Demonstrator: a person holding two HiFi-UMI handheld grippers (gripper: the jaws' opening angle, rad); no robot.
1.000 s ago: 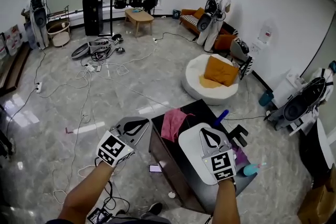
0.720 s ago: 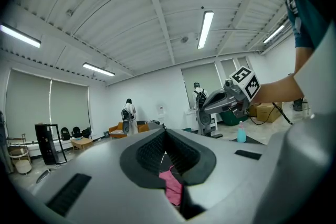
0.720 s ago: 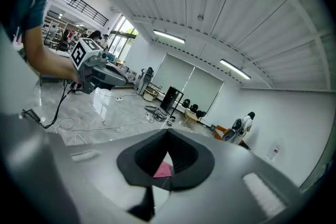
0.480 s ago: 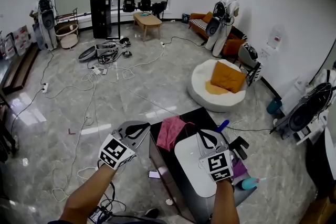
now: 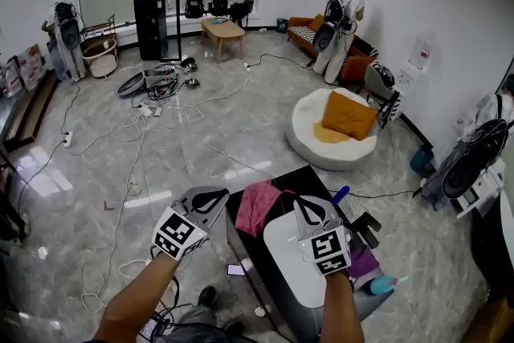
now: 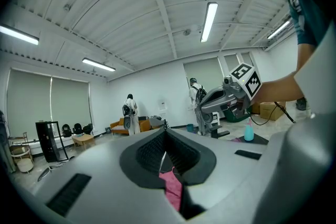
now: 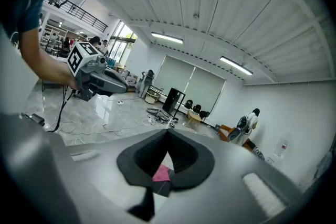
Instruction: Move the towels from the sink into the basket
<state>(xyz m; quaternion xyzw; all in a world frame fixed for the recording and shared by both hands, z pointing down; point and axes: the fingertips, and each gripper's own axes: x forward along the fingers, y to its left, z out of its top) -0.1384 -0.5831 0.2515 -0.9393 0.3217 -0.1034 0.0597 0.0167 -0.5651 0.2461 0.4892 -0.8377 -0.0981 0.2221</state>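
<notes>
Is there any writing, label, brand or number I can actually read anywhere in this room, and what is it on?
No text is legible in any view.
White wall notice: a red mark, too small to read.
Leaning boards by the left wall: print too small to read.
Marker cubes: black-and-white square patterns only, no letters.

Left tool [image 5: 215, 193] beside pink towel [image 5: 259, 203]; right tool [image 5: 307, 203] over white sink [image 5: 281, 250]
</notes>
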